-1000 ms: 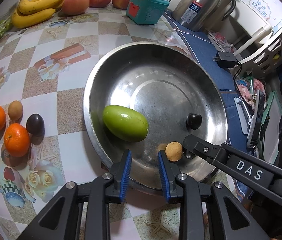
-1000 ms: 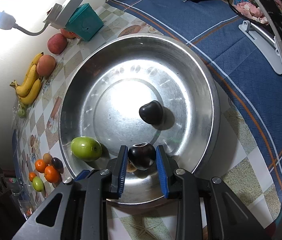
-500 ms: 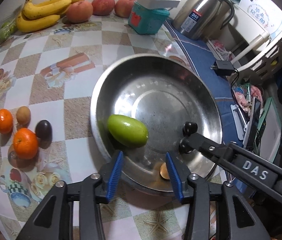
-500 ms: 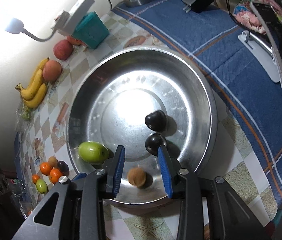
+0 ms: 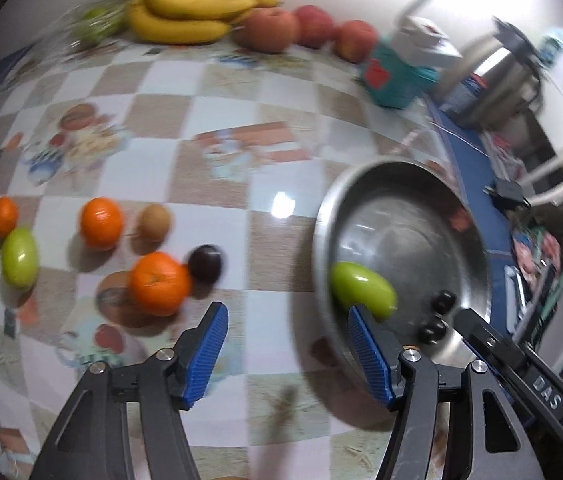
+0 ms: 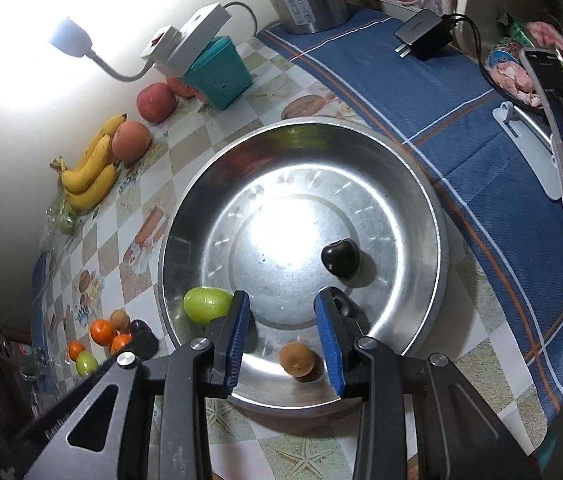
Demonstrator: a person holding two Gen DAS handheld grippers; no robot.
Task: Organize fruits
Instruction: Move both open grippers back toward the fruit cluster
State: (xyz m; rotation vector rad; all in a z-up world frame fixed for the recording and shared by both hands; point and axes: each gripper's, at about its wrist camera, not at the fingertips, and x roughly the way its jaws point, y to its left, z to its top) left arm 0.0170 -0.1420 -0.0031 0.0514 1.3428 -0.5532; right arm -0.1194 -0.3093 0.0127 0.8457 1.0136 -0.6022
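We are hovering both grippers at the steel basin (image 6: 421, 216), neither gripping any fruit.
Our left gripper (image 5: 283, 322) is opening its jaws over bare tablecloth; our right gripper (image 6: 281, 314) is standing slightly open above the basin, where the green mango (image 6: 205, 304), two dark plums (image 6: 339, 258) and a brown fruit (image 6: 296, 359) are lying.

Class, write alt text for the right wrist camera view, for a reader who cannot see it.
The open right gripper hangs empty over a steel basin holding a green fruit, two dark plums and a small brown fruit. Beyond it on the checked tablecloth lie bananas, peaches and oranges.
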